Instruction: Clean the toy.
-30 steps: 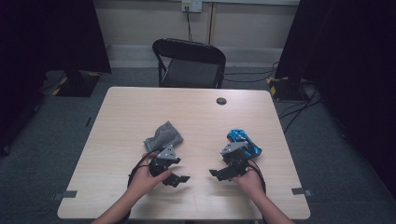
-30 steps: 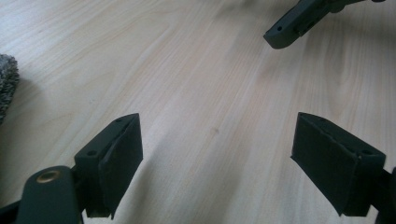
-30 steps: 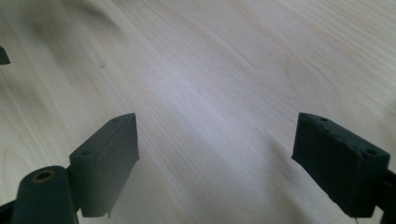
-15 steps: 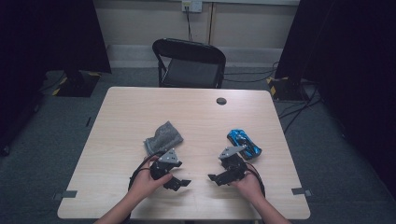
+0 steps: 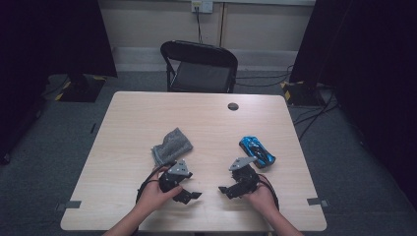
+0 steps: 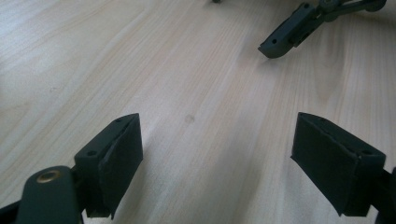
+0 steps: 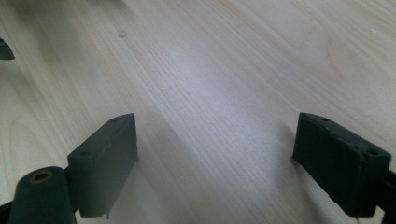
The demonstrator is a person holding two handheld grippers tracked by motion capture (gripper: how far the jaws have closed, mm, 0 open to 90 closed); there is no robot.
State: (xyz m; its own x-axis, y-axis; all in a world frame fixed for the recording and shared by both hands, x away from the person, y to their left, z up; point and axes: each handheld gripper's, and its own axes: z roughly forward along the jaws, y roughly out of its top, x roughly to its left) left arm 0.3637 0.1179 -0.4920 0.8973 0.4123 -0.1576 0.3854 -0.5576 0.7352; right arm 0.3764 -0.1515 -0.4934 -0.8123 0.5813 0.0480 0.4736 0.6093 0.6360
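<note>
High view: left tool [image 5: 193,195] and right tool [image 5: 225,190] rest low on desk [image 5: 133,118], grey cloth [image 5: 171,146] just beyond left, blue toy car [image 5: 257,151] beyond right; gripper views: both jaws apart, empty, nothing grasped yet.

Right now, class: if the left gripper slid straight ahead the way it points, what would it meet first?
Probably the right gripper: the left gripper points across bare light wooden table toward it, and one dark finger lies ahead, slightly off-centre. Depth is uncertain.
</note>
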